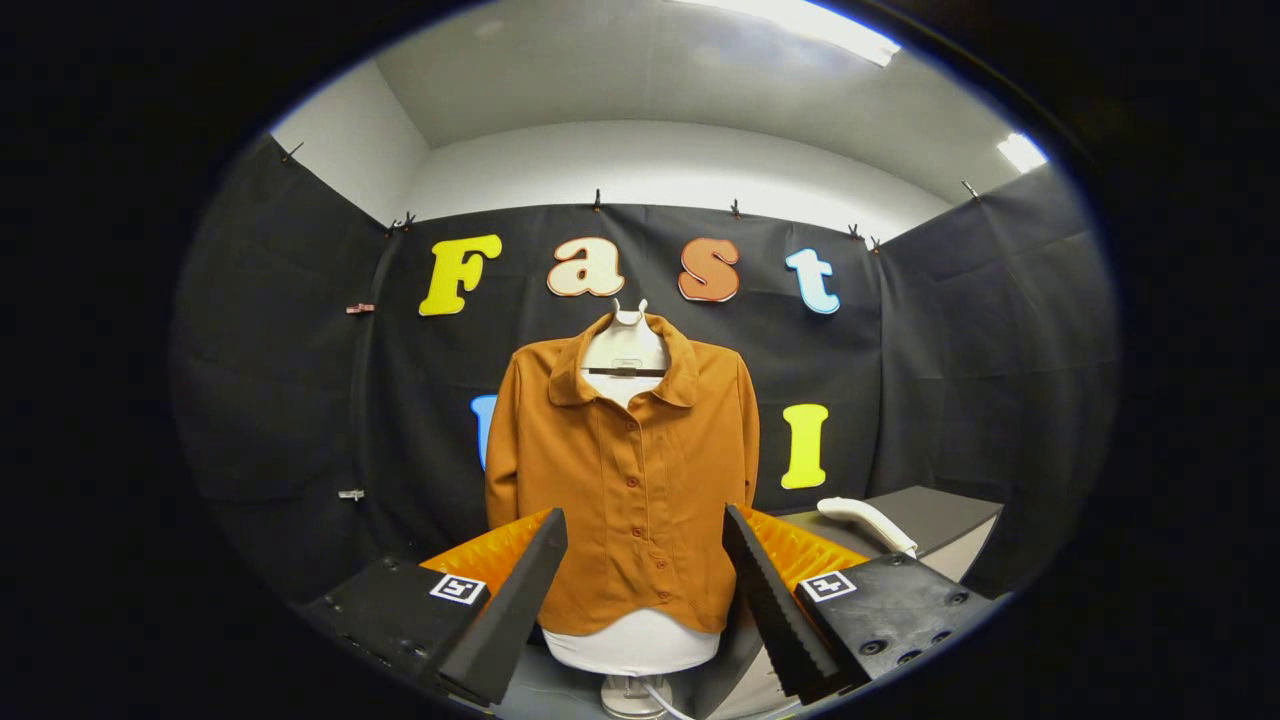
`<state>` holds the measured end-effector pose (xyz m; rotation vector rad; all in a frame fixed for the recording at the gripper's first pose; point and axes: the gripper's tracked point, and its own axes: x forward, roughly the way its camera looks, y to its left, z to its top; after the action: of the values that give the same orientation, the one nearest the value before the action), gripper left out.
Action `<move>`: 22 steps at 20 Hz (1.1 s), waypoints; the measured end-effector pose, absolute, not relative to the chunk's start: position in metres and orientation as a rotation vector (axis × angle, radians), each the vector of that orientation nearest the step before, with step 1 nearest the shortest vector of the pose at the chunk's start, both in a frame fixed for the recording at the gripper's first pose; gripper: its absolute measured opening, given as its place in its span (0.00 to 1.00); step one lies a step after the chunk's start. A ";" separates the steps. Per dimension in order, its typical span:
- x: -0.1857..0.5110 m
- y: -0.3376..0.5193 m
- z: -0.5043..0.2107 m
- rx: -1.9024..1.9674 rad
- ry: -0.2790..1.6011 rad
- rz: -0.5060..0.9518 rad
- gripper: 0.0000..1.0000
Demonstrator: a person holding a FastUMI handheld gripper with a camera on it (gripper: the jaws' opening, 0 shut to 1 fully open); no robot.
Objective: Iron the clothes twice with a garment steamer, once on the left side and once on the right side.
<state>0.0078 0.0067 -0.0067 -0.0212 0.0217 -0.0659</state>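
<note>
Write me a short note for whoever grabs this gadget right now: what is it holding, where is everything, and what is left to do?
Gripper: open, holding nothing, aimed at the shirt.
Brown shirt: buttoned, on a white dress form, beyond the fingers.
Garment steamer: lying on the table to the right of the shirt, untouched.
Done: nothing, judging by the steamer lying there.
Left: pick up the steamer, then steam the left side and the right side once each.
</note>
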 end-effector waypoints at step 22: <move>0.133 -0.251 -0.045 -0.035 0.110 -0.296 0.98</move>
<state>0.1327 -0.2514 -0.0455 -0.0355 0.1102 -0.2956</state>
